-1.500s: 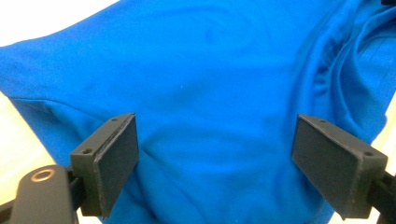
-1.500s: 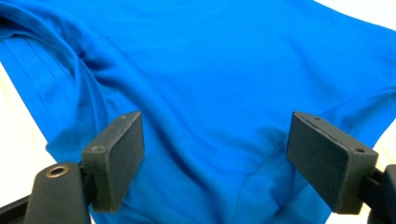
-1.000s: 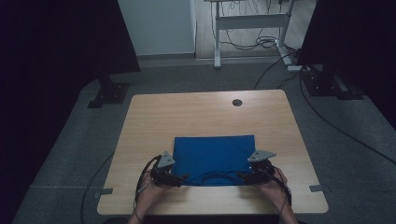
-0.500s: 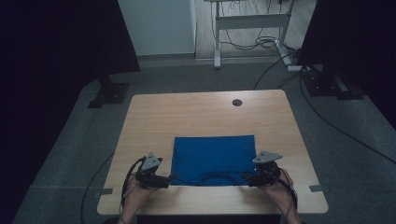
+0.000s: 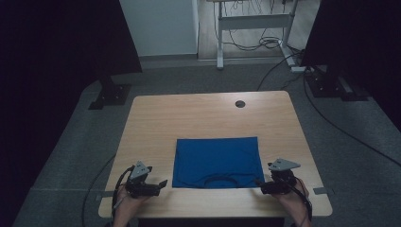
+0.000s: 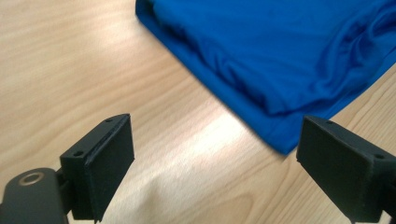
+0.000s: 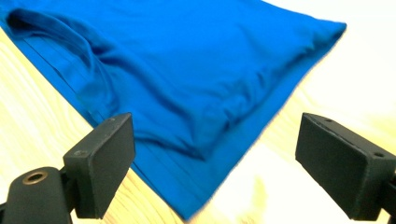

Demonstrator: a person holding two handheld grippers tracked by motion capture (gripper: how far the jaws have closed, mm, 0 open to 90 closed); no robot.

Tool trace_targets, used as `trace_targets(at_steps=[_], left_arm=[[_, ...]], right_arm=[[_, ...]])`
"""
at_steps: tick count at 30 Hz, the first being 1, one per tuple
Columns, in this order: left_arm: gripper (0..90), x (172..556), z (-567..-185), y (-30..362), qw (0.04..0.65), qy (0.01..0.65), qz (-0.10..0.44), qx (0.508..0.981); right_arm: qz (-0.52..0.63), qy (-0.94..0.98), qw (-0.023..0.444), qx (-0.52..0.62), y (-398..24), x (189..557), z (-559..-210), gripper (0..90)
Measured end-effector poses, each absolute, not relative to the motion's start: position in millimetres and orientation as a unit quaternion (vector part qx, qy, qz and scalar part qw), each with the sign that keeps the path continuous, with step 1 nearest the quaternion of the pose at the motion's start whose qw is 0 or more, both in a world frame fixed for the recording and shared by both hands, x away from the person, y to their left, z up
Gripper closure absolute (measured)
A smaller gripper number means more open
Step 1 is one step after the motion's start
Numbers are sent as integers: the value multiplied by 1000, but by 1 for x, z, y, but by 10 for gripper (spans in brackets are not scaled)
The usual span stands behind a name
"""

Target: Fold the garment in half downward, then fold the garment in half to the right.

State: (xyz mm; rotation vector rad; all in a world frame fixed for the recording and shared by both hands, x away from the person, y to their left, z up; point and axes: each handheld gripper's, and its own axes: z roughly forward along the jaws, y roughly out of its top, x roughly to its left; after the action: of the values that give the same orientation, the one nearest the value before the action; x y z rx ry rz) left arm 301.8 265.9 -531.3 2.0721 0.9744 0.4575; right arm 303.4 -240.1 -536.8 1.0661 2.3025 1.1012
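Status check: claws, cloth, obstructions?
Left claw open, off the cloth. Right claw open at its near corner. Blue cloth folded flat. No obstructions.

A soft, matt blue cloth (image 6: 289, 51) is seen on a smooth, lightly glossy wood-grain desk (image 6: 70, 70); the jaws look matt black plastic.

A: Folded cloth (image 5: 216, 161) lies on the table (image 5: 189, 118), near the person's edge, centred.
B: Grippers?
A: Left gripper (image 5: 161, 183) just left of its near corner; right gripper (image 5: 261, 187) at the right corner, possibly touching. Grommet hole (image 5: 240, 103) far side.
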Motion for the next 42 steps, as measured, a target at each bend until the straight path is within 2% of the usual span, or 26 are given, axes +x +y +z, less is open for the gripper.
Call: trace_targets(at_steps=[12,26,32,42], left_arm=[[113,299,-553,271,350,399,179,828],[14,299,-556,270,343,402,181,829],[14,300,-556,271,344,400,179,831],[51,305,-553,270,338,402,177,832]], right_arm=[[367,811,185,416,-264,296,-557,117],[356,810,183,429,-268,297,-565,41],[353,814,179,426,-267,297,-565,5],[353,815,178,424,-267,297,-565,2]])
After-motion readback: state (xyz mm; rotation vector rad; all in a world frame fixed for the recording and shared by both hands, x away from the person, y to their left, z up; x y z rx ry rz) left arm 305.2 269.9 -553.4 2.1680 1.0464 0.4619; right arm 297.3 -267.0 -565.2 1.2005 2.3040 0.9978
